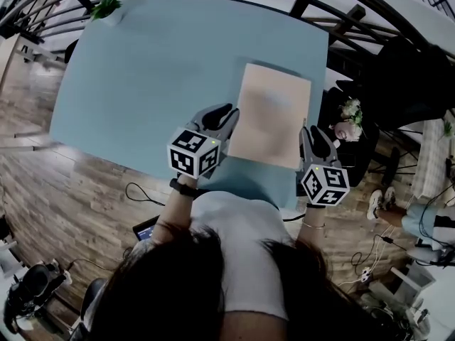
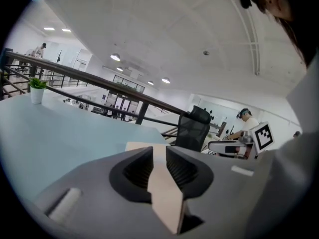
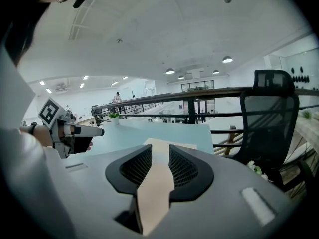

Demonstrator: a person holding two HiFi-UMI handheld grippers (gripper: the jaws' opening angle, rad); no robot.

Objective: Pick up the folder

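A beige folder (image 1: pixel 274 112) lies flat on the right part of the light blue table (image 1: pixel 156 69). My left gripper (image 1: pixel 229 118) is at the folder's near left edge and my right gripper (image 1: pixel 307 135) at its near right edge. In the left gripper view the folder (image 2: pixel 164 193) fills the narrow gap between the ribbed pads of the left gripper (image 2: pixel 158 158), and its corner pokes back towards the camera. The right gripper view shows the same: the right gripper (image 3: pixel 160 161) is shut on the folder (image 3: pixel 154 193). The left gripper (image 3: pixel 75 133) also shows there.
A small potted plant (image 1: pixel 106 7) stands at the table's far left corner. A black railing runs behind the table. A black office chair (image 3: pixel 269 113) and a bunch of flowers (image 1: pixel 348 123) stand right of the table. Cables lie on the wooden floor.
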